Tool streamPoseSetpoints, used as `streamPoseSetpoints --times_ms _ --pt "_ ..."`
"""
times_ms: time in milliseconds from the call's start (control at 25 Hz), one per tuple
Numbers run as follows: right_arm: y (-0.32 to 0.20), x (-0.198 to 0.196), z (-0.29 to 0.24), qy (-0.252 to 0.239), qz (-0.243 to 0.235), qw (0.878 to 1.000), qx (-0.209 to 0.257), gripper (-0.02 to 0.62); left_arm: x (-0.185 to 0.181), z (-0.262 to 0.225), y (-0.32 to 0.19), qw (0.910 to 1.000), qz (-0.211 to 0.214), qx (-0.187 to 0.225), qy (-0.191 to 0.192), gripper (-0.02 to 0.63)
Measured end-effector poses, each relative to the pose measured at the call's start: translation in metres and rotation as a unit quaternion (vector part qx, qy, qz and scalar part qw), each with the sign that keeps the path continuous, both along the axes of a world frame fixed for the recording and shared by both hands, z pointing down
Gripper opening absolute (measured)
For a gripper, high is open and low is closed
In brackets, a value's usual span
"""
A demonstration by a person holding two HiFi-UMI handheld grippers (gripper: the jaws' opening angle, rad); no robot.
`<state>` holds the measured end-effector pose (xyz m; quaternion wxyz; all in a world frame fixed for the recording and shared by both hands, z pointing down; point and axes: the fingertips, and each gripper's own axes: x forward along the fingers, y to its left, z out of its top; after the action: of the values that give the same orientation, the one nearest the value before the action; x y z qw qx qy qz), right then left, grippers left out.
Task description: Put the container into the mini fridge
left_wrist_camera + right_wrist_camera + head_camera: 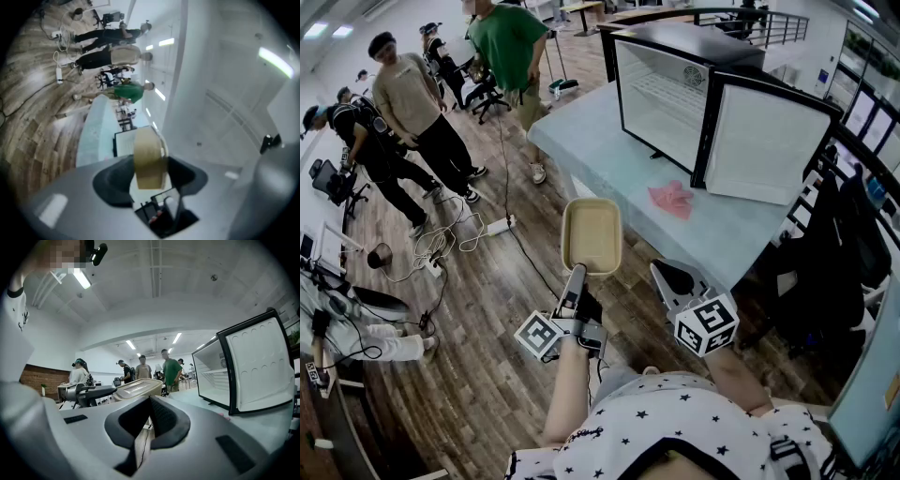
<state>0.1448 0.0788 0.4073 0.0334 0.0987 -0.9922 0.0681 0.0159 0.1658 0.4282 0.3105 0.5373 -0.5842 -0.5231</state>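
Container [592, 234] held in air, short of the tabletop's [600, 155] near edge; mini fridge [675, 94] open
Left hand-held gripper [577, 275] pinches one rim only; right hand-held gripper [668, 275] closed, empty. Risk: container pivots, slips out

The room is lit brightly and evenly by ceiling strip lights [82, 279]. Fisheye bending and dark corners are seen in both gripper views. The left gripper view is blurred.

No text, label, brand or number can be read.
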Motion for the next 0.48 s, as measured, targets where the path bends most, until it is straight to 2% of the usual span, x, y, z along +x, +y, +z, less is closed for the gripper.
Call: streamPoseSetpoints --times_ms 480 --pt "-0.01 0.013 -0.002 0.0 -0.003 1.0 0.009 0.02 0.017 0.002 -0.015 0.9999 0.01 -0.004 -0.003 0.225"
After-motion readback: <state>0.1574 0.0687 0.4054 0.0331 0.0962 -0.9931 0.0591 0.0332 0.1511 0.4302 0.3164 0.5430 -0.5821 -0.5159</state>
